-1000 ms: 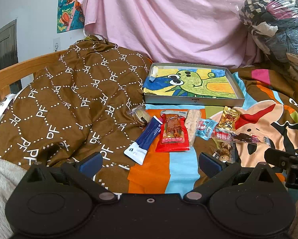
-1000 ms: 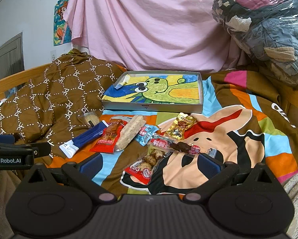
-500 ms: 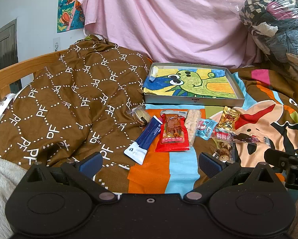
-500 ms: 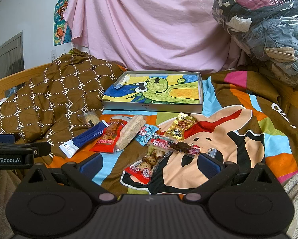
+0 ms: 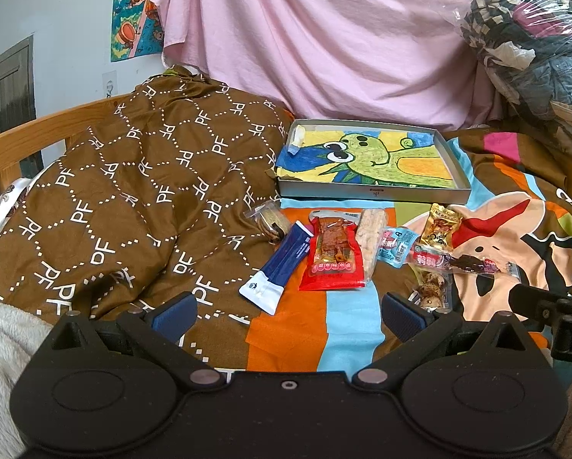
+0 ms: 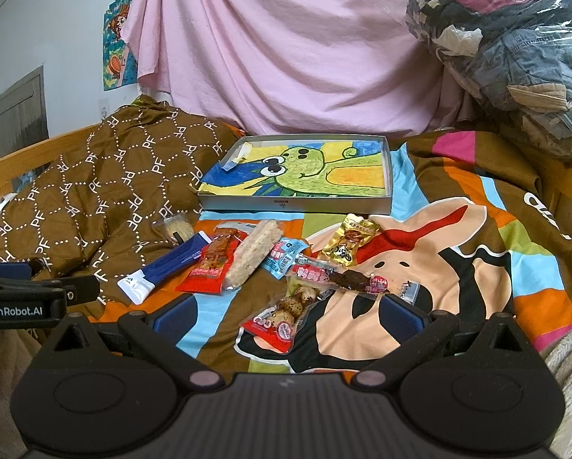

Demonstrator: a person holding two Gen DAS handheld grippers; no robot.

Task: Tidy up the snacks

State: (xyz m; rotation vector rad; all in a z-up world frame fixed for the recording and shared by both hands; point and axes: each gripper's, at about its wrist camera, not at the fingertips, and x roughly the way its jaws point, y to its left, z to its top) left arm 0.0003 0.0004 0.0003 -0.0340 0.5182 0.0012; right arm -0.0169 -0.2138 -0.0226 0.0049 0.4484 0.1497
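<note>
Sorting not begun: tray (image 6: pixel 301 203) without snacks.
Snack packets (image 6: pixel 244 256) loose on bedspread (image 6: pixel 488 267); left gripper (image 5: pixel 288 311) and right gripper (image 6: pixel 286 315) spread apart, holding nothing.

Brown quilt with white "PF" lattice (image 5: pixel 140 191), left of frame, heaped against wooden bed rail (image 5: pixel 37 134). Pink sheet (image 5: pixel 324 38) hung across upper centre. Cartoon poster (image 5: pixel 133 26), upper left wall. Clear plastic bag of folded clothes (image 6: pixel 515 57), upper right. Striped cartoon-pig bedspread (image 6: pixel 458 237), lower right.
</note>
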